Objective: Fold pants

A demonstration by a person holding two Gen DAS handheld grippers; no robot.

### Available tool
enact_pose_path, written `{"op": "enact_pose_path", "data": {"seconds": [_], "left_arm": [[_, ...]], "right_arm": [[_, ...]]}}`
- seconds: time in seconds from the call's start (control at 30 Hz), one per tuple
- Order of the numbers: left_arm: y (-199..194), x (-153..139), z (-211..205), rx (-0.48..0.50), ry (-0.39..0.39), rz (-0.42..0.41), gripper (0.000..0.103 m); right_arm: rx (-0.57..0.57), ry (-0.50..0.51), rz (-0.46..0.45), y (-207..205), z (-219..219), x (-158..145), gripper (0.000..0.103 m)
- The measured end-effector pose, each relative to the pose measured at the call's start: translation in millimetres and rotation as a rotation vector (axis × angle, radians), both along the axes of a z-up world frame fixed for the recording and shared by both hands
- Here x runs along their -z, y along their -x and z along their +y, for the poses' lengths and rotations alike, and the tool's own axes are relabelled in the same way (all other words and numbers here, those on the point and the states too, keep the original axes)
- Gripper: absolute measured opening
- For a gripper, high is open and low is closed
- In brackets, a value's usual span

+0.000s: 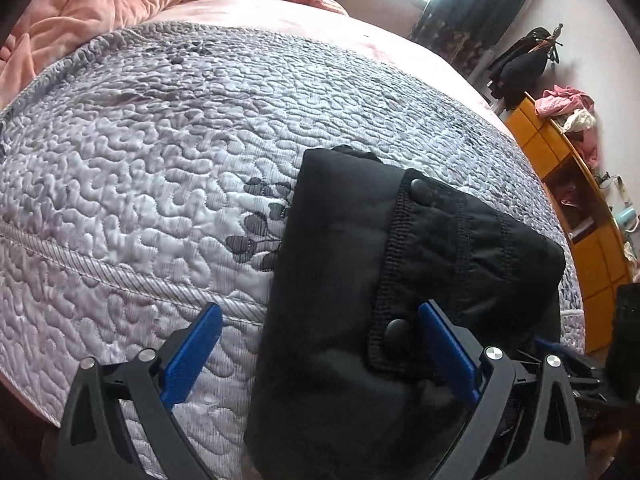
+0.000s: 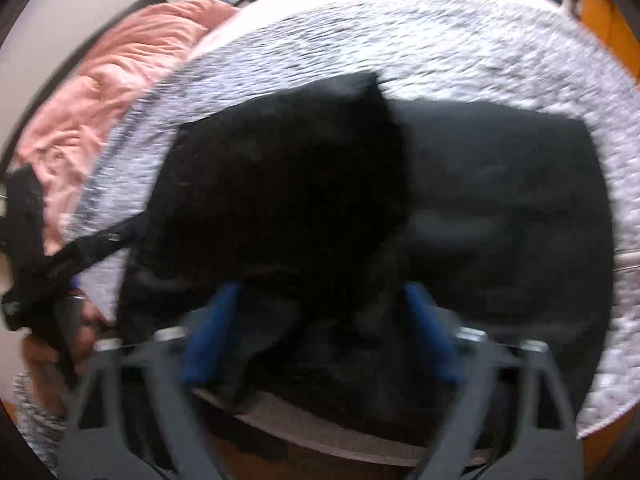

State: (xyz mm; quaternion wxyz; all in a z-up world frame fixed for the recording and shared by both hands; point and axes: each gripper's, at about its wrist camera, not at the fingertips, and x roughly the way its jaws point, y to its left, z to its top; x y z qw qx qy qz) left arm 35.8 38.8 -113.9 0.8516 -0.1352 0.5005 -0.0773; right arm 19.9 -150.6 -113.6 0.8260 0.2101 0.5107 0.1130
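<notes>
Two views, left wrist first. Left gripper [image 1: 320, 344] spread wide, released, nothing pinched. Black pants [image 1: 400, 280] folded into a thick block on the grey quilt [image 1: 140, 160], running from between the blue fingers [image 1: 192, 352] forward and to the right. Right-hand finger just touching the fabric near the lower snap button [image 1: 396, 330]; left-hand finger over bare quilt, apart from the cloth. Second snap [image 1: 420, 192] further ahead on a stitched flap. Near end of the block hanging over the bed edge below the gripper.

Right wrist view, heavily blurred. Right gripper [image 2: 320, 320] part-closed, dark pants [image 2: 300, 200] bunched between the fingers [image 2: 212, 332]; pinched or merely straddled, cannot tell through the blur. Pants spread ahead in two overlapping black panels, left one darker and on top. Loose strap [image 2: 92, 244] trailing off to the far left.

Risks, judged: block sliding off the edge from the overhang; top layer dragging askew if only one side gets caught; strap snagging; snaps slipping out of a shallow pinch.
</notes>
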Motion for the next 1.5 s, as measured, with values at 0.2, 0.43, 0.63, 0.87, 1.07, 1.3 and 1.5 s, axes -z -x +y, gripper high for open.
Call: {"op": "enact_pose_path", "data": {"seconds": [0.2, 0.43, 0.63, 0.87, 1.07, 1.3, 1.5], "left_arm": [[2.0, 2.9, 7.7, -0.013, 0.037, 0.02, 0.099], [8.9, -21.4, -13.9, 0.044, 0.012, -0.039, 0.099], [13.9, -37.8, -35.5, 0.091, 0.001, -0.073, 0.099], [14.2, -40.0, -68.9, 0.158, -0.035, -0.08, 0.099], [13.3, -32.0, -95.5, 0.192, -0.058, -0.073, 0.099], [10.7, -18.8, -112.4, 0.215, -0.096, -0.041, 0.099], [3.6, -24.6, -110.3, 0.192, -0.111, -0.058, 0.099]], "right_arm": [[-0.033, 0.002, -0.088, 5.4, 2.9, -28.5, 0.016], [0.004, -0.017, -0.207, 18.9, -36.4, -86.5, 0.011], [0.07, -0.018, -0.224, 36.6, -76.3, -96.6, 0.011], [0.219, 0.017, -0.131, 52.6, -134.5, -66.3, 0.011], [0.27, 0.015, -0.024, 54.8, -164.1, -14.6, 0.012], [0.238, 0.071, 0.021, 51.0, -155.6, 1.0, 0.034], [0.263, 0.057, -0.075, 52.8, -175.2, -33.0, 0.056]]}}
